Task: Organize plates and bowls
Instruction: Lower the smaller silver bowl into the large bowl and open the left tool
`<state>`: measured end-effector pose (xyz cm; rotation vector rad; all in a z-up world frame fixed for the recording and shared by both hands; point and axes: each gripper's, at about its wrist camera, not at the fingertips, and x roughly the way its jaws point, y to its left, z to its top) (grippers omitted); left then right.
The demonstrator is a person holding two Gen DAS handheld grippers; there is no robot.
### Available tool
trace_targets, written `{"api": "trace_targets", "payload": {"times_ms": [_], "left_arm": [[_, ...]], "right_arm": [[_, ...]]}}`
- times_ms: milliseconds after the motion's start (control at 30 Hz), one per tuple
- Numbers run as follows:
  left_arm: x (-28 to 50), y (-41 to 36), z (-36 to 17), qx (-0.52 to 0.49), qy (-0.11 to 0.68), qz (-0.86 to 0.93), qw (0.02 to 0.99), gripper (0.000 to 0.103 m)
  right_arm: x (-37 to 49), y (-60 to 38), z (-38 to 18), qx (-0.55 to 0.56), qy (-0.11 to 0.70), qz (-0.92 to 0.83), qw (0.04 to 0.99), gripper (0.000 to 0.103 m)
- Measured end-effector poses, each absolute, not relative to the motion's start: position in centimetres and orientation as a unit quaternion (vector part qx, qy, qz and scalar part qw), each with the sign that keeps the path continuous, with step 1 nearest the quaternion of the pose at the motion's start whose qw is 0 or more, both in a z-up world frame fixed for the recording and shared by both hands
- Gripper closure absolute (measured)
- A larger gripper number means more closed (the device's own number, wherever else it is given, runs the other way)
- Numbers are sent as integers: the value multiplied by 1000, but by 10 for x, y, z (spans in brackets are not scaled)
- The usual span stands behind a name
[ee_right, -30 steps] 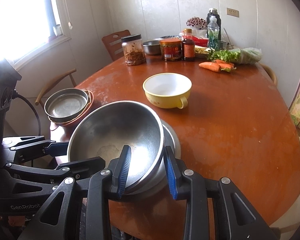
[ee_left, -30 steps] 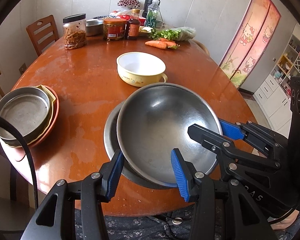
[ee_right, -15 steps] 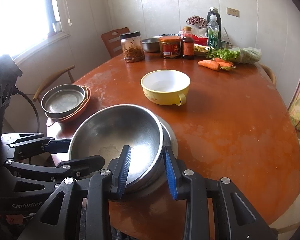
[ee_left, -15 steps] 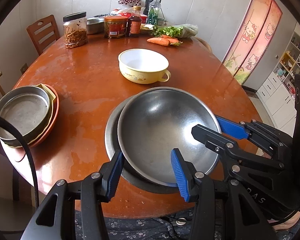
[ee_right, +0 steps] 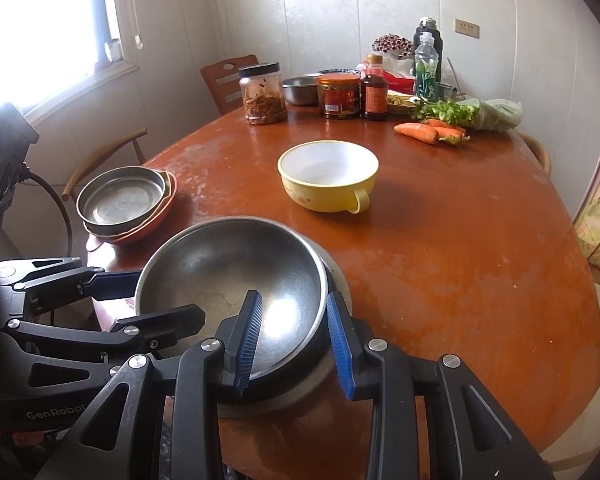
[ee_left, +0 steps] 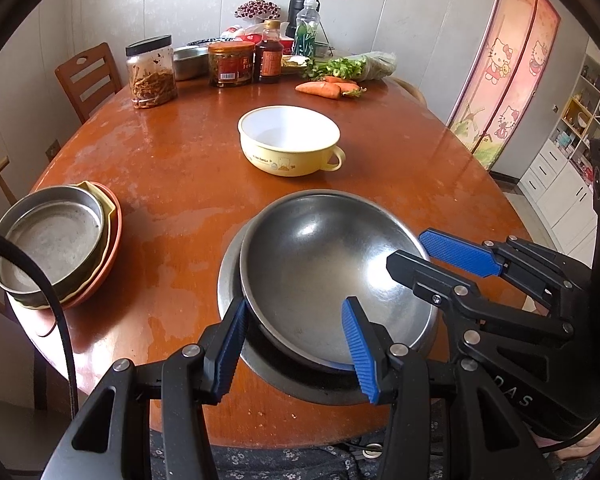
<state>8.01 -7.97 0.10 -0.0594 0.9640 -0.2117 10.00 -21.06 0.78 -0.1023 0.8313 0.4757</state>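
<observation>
Two tongs, both on one steel bowl (ee_left: 320, 264) at 6 o'clock on the bench (ee_left: 180, 160), tilted inside one wider steel basin (ee_left: 230, 280). Right tongs (ee_right: 294, 295) nearly closed, clamped on the bowl's rim at 3 o'clock, one pad inside and one outside. Left tongs (ee_left: 296, 302) partly open astride the rim at 6 o'clock; cannot tell whether the pads press.

One yellow handled bowl (ee_left: 288, 152) alone at centre. At 9 o'clock one stack of three: steel pan (ee_left: 48, 240) in yellow dish (ee_left: 106, 216) on orange plate (ee_left: 116, 236). At 12 o'clock two jars (ee_left: 151, 70), three bottles (ee_left: 267, 54), one more steel bowl (ee_left: 188, 62), two carrots (ee_left: 318, 89) and one bundle of greens (ee_left: 340, 67).

Reddish-brown oval bench top, worn pale in patches. White panelled walls, wooden chair (ee_left: 88, 76) at 11 o'clock, bright window (ee_right: 40, 20) at 10, cartoon-cat door (ee_left: 508, 80) at 2, white cabinets (ee_left: 572, 160) at 3.
</observation>
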Motion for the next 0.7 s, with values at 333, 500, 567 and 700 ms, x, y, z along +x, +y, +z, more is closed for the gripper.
{"api": "trace_targets", "payload": {"times_ms": [333,500,567,700], "left_arm": [[81,-78,1,-34,459,-101,882,54],[83,-78,1,-31,460,-100,882,54],[84,-77,1,-30,460,-99,882,54],[85,-76,2,-31,460,-99,882,54]], "right_arm": [[100,-214,9,-40,395,227,889,65],[103,-215,7,-36,398,228,888,65],[105,-215,7,-34,400,228,887,64],[109,-216,6,-28,405,226,886,59]]}}
